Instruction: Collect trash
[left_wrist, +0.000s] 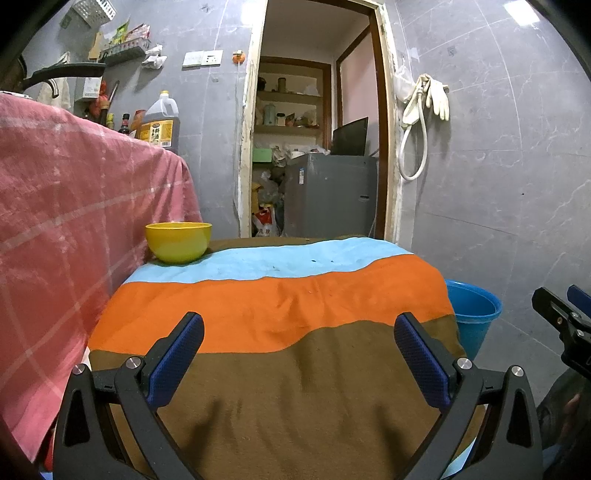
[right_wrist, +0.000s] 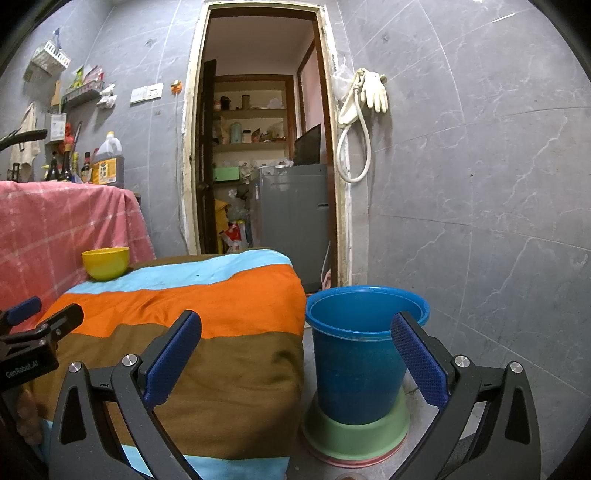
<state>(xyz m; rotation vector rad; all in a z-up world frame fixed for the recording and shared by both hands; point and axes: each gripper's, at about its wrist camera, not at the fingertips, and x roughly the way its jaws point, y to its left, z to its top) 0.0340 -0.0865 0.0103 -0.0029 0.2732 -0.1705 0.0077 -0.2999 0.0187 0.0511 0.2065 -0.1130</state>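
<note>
Left wrist view: my left gripper (left_wrist: 299, 354) hangs over the striped cloth (left_wrist: 280, 306), jaws wide apart, holding nothing
Right wrist view: my right gripper (right_wrist: 295, 354) is spread wide too, empty
Blue bucket (right_wrist: 362, 354): on the floor just beside the cloth, sitting in a green basin (right_wrist: 354, 435)
Yellow bowl (left_wrist: 178, 242): far left corner of the cloth
Writing: "GenRobot.AI" on my left gripper; the oil jug (left_wrist: 159, 123) label is too small to read
Trash: I cannot see any

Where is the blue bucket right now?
The blue bucket stands on the floor just right of the striped cloth, on an upturned green basin, seen best from the right wrist.
</note>
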